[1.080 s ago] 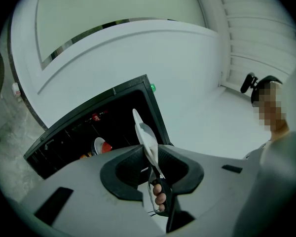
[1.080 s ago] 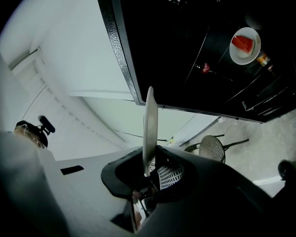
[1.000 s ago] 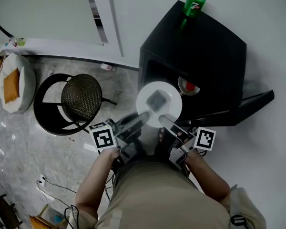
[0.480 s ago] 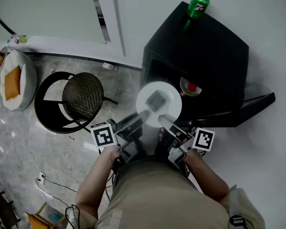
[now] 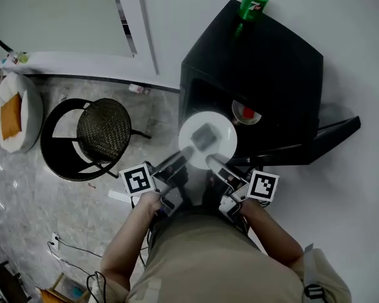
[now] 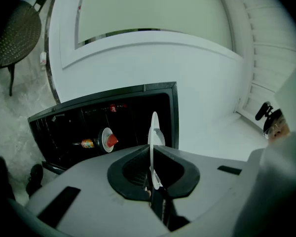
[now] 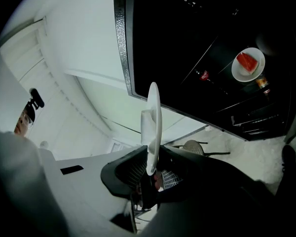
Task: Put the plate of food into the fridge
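A white plate [image 5: 223, 146] carrying a grey piece of food [image 5: 204, 135] hangs just in front of the open black fridge [image 5: 275, 62]. Both grippers hold it by its near rim. My left gripper [image 5: 187, 152] has just been closing, and its jaws now pinch the plate's edge [image 6: 153, 130], so it is shut on it. My right gripper [image 5: 210, 161] is shut on the rim [image 7: 153, 117] from the other side. In both gripper views the plate shows edge-on between the dark pads. The fridge's dark interior [image 7: 212, 38] lies straight ahead.
Inside the fridge stands a small plate of red food [image 5: 246, 113] next to a bottle [image 6: 88, 143]. A green can [image 5: 252, 2] stands on the fridge top. The fridge door [image 5: 335, 135] hangs open at right. A round black chair [image 5: 104, 130] stands at left.
The plate and both grippers have sunk slightly in front of the fridge opening. Both grippers keep their hold on the rim.
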`<control>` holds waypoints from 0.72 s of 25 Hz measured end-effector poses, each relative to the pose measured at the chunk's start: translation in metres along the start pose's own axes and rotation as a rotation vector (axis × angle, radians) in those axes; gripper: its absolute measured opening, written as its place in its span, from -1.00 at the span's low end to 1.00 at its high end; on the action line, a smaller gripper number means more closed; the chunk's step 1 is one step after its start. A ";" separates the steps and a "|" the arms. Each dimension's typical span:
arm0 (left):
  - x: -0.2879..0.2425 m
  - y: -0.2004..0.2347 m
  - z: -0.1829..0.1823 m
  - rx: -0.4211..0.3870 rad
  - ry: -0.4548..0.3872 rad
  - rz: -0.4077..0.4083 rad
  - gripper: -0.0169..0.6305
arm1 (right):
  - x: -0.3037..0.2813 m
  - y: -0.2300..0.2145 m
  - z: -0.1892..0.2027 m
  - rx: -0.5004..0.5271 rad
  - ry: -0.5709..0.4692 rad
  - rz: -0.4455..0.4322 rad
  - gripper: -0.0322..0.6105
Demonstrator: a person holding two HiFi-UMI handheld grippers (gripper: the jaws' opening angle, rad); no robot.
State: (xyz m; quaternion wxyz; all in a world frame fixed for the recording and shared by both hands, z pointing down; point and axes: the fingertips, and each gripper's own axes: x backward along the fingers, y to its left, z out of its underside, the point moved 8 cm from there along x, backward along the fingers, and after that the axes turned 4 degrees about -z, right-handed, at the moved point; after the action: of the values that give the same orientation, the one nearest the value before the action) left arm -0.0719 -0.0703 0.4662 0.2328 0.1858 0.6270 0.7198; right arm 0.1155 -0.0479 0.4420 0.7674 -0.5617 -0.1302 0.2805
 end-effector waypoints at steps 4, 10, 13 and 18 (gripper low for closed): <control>-0.003 0.008 0.004 0.039 -0.023 -0.033 -0.90 | 0.006 -0.004 -0.007 0.034 0.008 0.042 -0.58; -0.007 0.015 0.006 0.069 -0.047 -0.050 -0.90 | 0.029 -0.003 -0.026 0.114 -0.045 0.151 -0.39; -0.010 0.017 0.006 0.079 -0.061 -0.061 -0.90 | 0.039 -0.003 -0.024 0.171 0.000 0.217 -0.39; -0.021 0.020 0.003 0.078 -0.078 -0.083 -0.90 | 0.047 0.001 -0.016 0.251 0.064 0.269 -0.40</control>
State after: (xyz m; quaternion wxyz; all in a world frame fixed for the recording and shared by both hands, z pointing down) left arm -0.0554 -0.0819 0.4874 0.2791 0.1967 0.6523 0.6767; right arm 0.1615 -0.0331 0.4305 0.7909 -0.4823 0.0067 0.3764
